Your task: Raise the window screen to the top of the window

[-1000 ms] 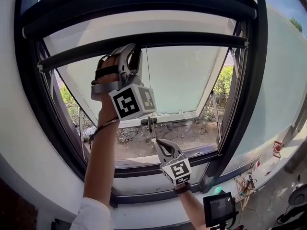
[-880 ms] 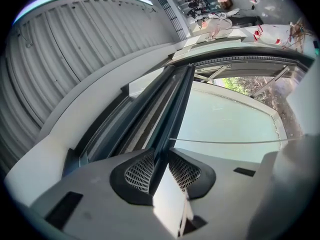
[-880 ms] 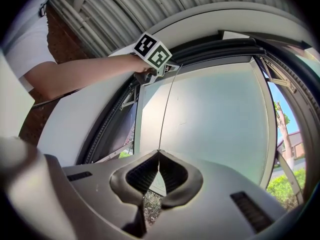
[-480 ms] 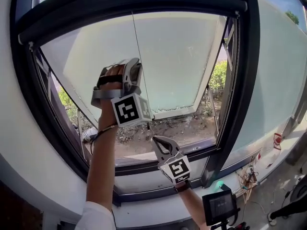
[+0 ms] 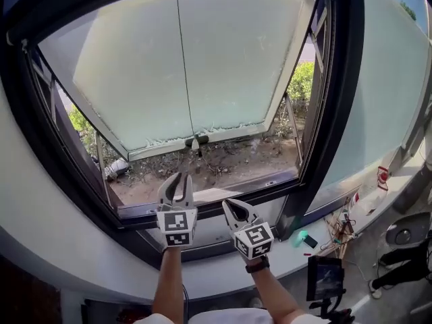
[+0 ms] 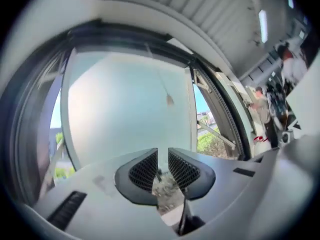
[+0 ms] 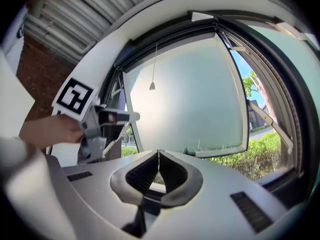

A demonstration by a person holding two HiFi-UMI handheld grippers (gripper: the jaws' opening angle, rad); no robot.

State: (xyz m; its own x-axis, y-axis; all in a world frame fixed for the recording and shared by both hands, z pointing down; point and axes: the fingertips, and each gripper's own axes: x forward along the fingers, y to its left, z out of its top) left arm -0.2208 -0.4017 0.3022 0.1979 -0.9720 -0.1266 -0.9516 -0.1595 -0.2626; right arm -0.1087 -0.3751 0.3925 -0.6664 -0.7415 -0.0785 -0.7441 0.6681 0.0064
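The window screen's dark bottom bar (image 5: 101, 4) lies along the top of the window opening. Its thin pull cord (image 5: 183, 59) hangs down the middle, and the small pull (image 5: 194, 142) (image 6: 170, 100) (image 7: 152, 86) dangles free. My left gripper (image 5: 179, 179) (image 6: 162, 151) is low in front of the lower frame, open, with nothing between its pads. Just to its right, my right gripper (image 5: 227, 203) (image 7: 158, 152) is shut with nothing in it. Both point at the window, below the pull. The left gripper (image 7: 107, 119) also shows in the right gripper view.
A frosted pane (image 5: 229, 66) tilts outward behind the opening, with ground and bushes below it. The white sill (image 5: 216, 265) runs under the grippers. A small screen on a stand (image 5: 325, 275) and loose cables (image 5: 341, 228) sit at the lower right. People stand far right (image 6: 260, 104).
The screen's bar rose from mid-window to the top. My left gripper came down from the bar to sill height and rolled. The right gripper sank a little, and the pull now hangs clear of it.
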